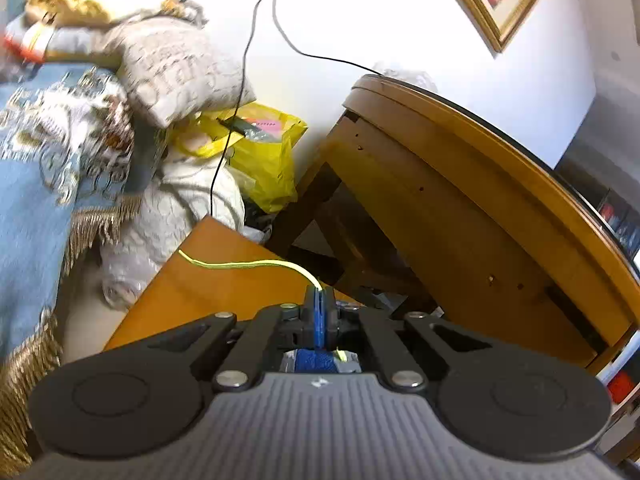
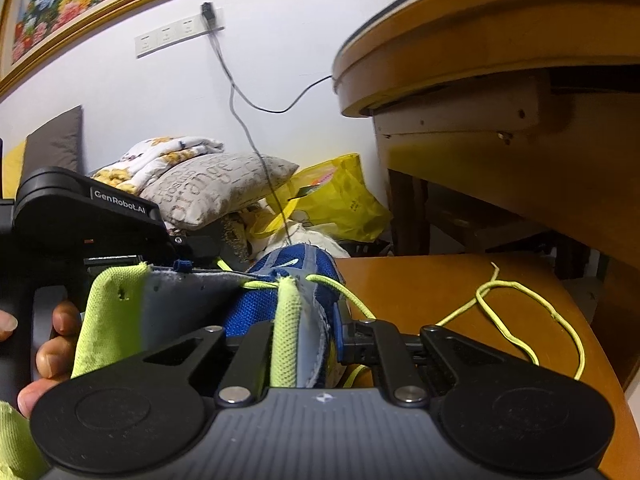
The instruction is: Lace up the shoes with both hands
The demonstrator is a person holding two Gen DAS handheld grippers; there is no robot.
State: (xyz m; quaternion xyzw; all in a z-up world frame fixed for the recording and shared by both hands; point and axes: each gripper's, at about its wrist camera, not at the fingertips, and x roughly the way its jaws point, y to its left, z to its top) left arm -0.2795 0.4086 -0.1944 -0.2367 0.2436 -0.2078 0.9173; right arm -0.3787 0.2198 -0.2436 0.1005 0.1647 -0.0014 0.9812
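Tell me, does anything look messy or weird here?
Yes. The yellow-green lace sprawls in loose loops across the wooden table, not threaded through the blue shoe. The left tongs pinch one end.

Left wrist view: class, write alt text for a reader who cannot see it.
The left gripper is shut on a yellow-green shoelace, which arcs away over a small wooden tabletop. Beyond stand a round wooden table, cushions and a yellow bag.

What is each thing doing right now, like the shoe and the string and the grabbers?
Left hand-held gripper: shut on the lace.
Right hand-held gripper: around the shoe's side; grip unclear.
Lace: partly threaded, loose end looped on the stool.
Shoe: unlaced at the top, open.
Yellow bag: open, slumped by the wall.
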